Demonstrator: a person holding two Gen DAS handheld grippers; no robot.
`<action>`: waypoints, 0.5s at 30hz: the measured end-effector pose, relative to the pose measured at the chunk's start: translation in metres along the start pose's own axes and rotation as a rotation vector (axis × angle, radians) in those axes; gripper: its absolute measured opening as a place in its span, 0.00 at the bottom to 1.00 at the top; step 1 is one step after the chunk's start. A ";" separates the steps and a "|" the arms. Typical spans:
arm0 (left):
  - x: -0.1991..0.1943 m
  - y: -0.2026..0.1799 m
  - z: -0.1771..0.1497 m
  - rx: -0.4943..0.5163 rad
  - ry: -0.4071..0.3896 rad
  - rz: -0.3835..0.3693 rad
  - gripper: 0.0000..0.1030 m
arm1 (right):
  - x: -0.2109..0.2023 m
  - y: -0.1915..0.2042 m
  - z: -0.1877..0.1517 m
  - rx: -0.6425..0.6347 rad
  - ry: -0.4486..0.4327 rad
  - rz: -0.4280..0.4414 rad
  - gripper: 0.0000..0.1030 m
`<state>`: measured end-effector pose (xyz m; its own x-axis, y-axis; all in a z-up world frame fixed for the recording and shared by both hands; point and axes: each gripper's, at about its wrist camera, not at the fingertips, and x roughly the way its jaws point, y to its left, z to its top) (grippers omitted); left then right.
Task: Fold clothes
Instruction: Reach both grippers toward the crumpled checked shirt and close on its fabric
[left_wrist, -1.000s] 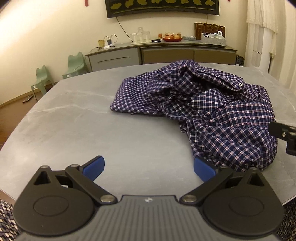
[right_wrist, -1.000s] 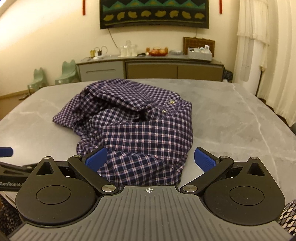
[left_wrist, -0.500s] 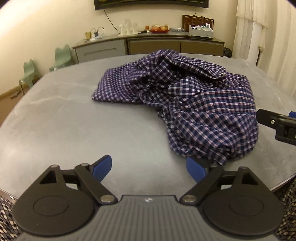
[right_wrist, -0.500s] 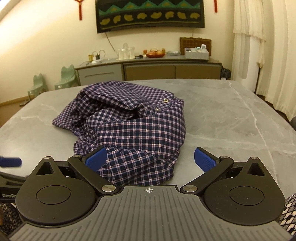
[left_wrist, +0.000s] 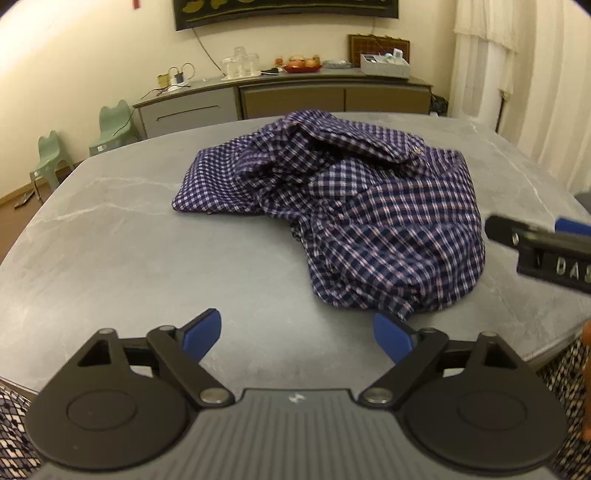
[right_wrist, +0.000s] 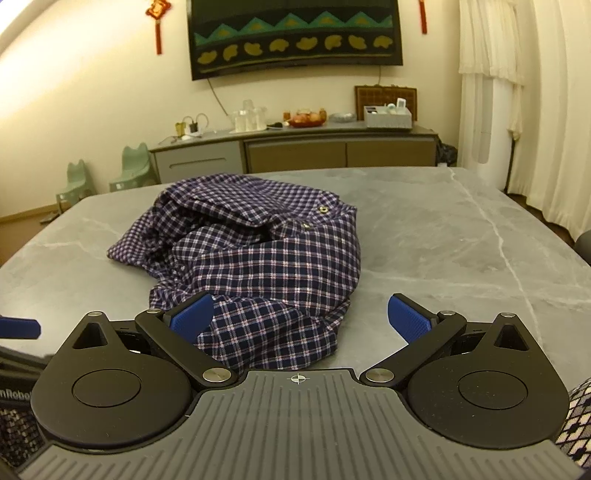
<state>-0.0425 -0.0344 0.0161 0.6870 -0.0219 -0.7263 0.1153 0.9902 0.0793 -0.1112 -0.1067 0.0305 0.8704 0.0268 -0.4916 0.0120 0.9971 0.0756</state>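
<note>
A crumpled navy-and-white checked shirt (left_wrist: 351, 206) lies in a heap on the grey marble table (left_wrist: 129, 258). My left gripper (left_wrist: 297, 330) hovers over bare tabletop just short of the shirt's near hem, its right blue pad close to the cloth. Its jaws are closing with nothing between them. In the right wrist view the same shirt (right_wrist: 258, 258) fills the middle. My right gripper (right_wrist: 301, 314) stands open over the shirt's near edge, its pads clear of the cloth. A press stud (right_wrist: 323, 209) shows near the collar.
The table's curved front edge runs just below both grippers. A sideboard (right_wrist: 295, 151) with cups, fruit and a box stands at the back wall, beside two green children's chairs (right_wrist: 103, 177). Curtains (right_wrist: 517, 110) hang on the right. The person's patterned clothing shows at the lower corners.
The left gripper's blue pads have drawn a little closer together, and it has shifted sideways, so the shirt sits more central in its view. The right gripper has edged back slightly.
</note>
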 end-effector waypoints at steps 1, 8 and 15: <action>0.000 -0.001 -0.001 0.002 0.006 -0.006 0.85 | -0.001 0.000 0.000 0.000 -0.001 0.004 0.99; -0.004 -0.009 -0.010 0.020 0.007 -0.029 0.36 | -0.008 -0.002 -0.001 -0.007 -0.019 0.033 0.98; -0.017 -0.017 -0.010 0.064 -0.055 -0.037 0.00 | -0.009 -0.001 -0.002 -0.019 0.024 0.106 0.05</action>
<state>-0.0637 -0.0490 0.0202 0.7195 -0.0677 -0.6911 0.1861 0.9776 0.0980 -0.1197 -0.1080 0.0331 0.8543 0.1339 -0.5023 -0.0893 0.9897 0.1120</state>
